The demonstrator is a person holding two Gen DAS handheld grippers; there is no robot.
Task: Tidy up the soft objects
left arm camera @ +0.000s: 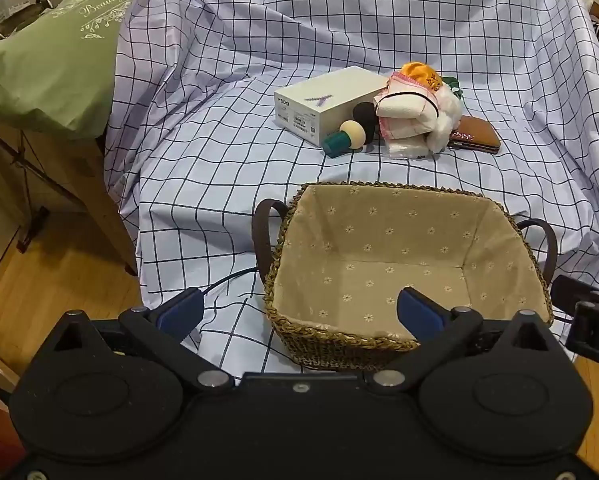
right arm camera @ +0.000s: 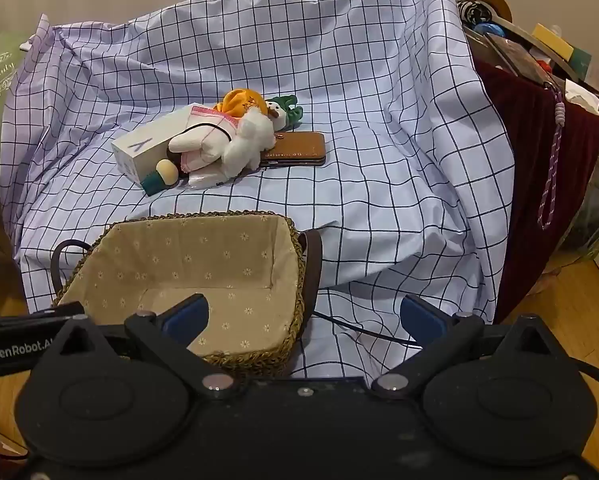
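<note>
Both tools have their jaws wide apart and hold nothing. The left gripper [left arm camera: 299, 312] hangs over the near left corner of the basket [left arm camera: 511, 222]; the right gripper [right arm camera: 305, 316] is over its near right corner, with bare checked cloth [right arm camera: 379, 184] ahead. The basket, lined with flowered fabric, is empty. Beyond it the soft toys [right arm camera: 235, 140] lie in a heap against a white box [left arm camera: 319, 104] and a brown wallet [right arm camera: 299, 148]. The heap hides part of the wallet, and I cannot count the toys.
</note>
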